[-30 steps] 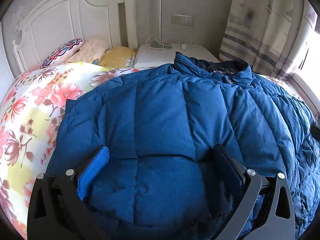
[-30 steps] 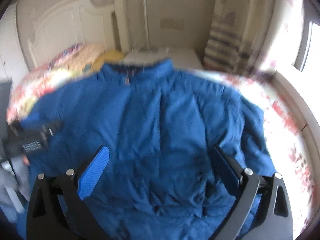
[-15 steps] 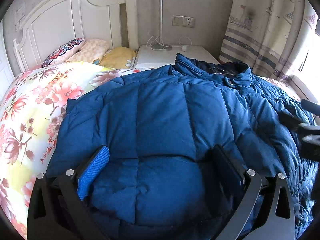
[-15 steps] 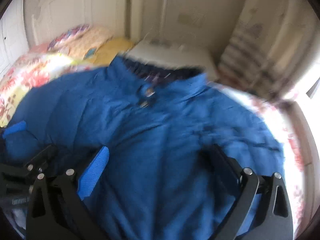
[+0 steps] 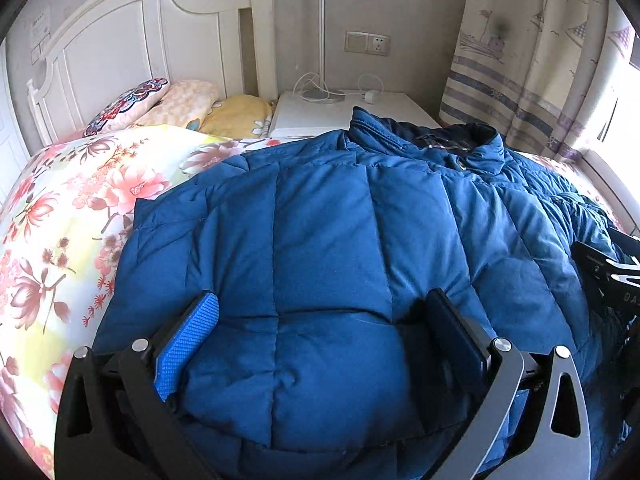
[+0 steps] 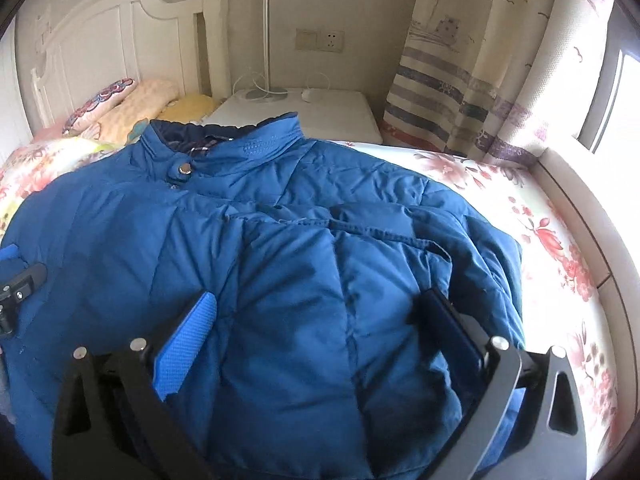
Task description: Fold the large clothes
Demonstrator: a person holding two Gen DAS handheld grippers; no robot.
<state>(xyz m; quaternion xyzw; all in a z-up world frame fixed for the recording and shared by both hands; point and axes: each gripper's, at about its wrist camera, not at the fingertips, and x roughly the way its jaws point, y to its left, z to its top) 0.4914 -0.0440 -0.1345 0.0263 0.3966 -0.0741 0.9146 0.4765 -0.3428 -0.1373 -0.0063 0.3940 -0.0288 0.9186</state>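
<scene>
A large blue puffer jacket lies spread on a floral bed sheet, collar toward the headboard. My left gripper is open low over the jacket's left part, and padded fabric bulges between its wide-apart fingers. In the right wrist view the jacket shows its collar and a snap button. My right gripper is open over the jacket's right part, above a folded-in sleeve. Each gripper shows at the edge of the other's view: the right gripper and the left gripper.
A white headboard and several pillows are at the far left. A white nightstand with a lamp pole and cable stands behind the collar. A striped curtain and a window ledge border the bed's right side.
The right wrist view has swung and steadied, now over the jacket's right side. The right gripper entered the left view's right edge. The left gripper has barely moved. Both stay open.
</scene>
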